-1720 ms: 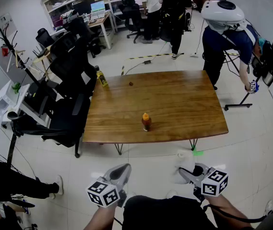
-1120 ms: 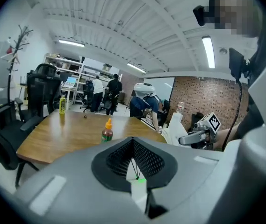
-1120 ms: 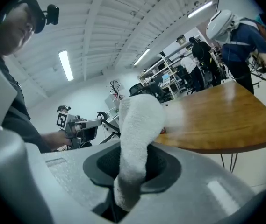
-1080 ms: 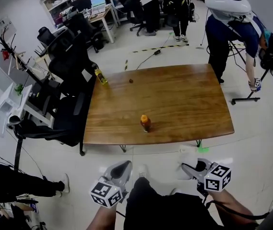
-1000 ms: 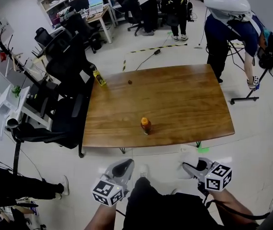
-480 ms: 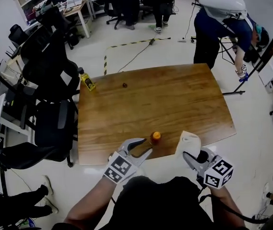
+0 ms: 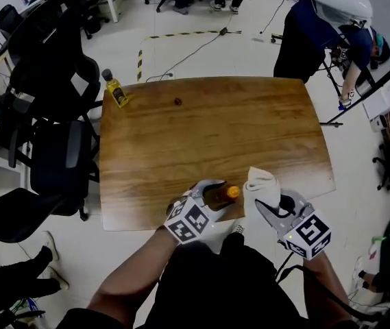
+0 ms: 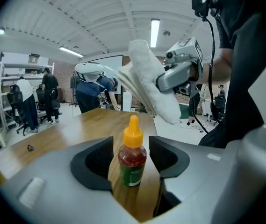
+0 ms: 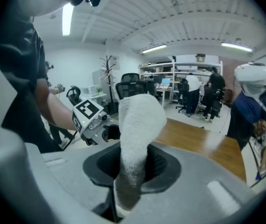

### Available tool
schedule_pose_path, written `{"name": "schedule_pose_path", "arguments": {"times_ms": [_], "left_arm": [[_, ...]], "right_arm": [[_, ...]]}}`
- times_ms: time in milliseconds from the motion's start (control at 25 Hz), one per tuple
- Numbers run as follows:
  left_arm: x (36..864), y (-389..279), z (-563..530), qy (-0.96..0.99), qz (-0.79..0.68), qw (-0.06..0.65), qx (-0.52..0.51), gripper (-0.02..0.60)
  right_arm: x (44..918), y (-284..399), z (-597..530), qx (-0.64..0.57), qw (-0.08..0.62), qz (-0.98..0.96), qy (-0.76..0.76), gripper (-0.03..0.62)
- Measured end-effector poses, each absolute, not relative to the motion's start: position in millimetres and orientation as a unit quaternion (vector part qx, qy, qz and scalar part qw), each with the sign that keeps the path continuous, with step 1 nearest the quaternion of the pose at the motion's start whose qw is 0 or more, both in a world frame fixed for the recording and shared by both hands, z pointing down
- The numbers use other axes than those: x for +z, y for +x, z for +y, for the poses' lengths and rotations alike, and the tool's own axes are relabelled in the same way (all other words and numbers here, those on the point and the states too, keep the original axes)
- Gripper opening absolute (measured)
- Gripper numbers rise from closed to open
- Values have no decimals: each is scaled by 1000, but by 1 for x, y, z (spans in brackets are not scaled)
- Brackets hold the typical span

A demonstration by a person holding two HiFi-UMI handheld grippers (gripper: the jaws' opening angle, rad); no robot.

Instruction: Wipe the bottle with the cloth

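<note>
**Clearances.** The bottle [image 7: 221, 195] stands upright on the counter [image 7: 215, 129], close to the near edge and between the jaws of the left claw [image 7: 212, 196]. Beyond the left claw the wooden surface lies open up to the far edge. Only a small dark object [image 7: 177, 101] and a yellow bottle [image 7: 116, 91] at the far left corner are seen there. Black chairs [image 7: 51, 81] are ranged along the side of the counter left of this claw. A person [image 7: 318, 33] in blue stands past the far right corner.

**Claw state.** The jaws of the left claw [image 8: 132, 146] have just been opening and stand wide. A gap is seen on each side of the bottle [image 8: 132, 155], and no pad presses on it. The right claw [image 7: 266, 208], just to the right of the left one and over the near edge, is clamped on the cloth [image 7: 262, 187].

**Materials.** The bottle is small and clear, with dark red contents, a green label and a conical orange cap [image 8: 133, 129]. The cloth [image 9: 140, 125] is white terry, folded, and rises from the dark ribbed pads of the right claw [image 9: 132, 171].

**Views.** The gaps beside the bottle are shown only in the left gripper view, where the cloth [image 8: 147, 83] is seen above and beyond the cap. In the head view these gaps are covered by the claw body. The bottle is not shown in the right gripper view.
</note>
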State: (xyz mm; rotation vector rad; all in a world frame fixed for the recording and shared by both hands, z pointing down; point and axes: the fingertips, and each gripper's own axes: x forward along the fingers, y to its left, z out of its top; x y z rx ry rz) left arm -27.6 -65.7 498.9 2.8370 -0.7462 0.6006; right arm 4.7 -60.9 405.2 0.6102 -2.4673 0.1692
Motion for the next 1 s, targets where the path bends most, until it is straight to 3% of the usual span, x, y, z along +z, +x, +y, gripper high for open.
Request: {"name": "schedule_pose_path", "arguments": {"times_ms": [160, 320, 440, 640, 1000], "left_arm": [[500, -17, -73, 952, -232, 69, 188, 243], [499, -9, -72, 957, -216, 62, 183, 166], [499, -9, -72, 958, -216, 64, 179, 161], [500, -9, -72, 958, -216, 63, 176, 159], [503, -9, -72, 961, -208, 55, 173, 158]], "right_arm": [[410, -30, -64, -2, 377, -916, 137, 74], [424, -52, -71, -43, 436, -895, 80, 74], [434, -63, -73, -67, 466, -880, 56, 74], [451, -68, -72, -92, 489, -866, 41, 74], [455, -65, -68, -91, 463, -880, 54, 74]]}}
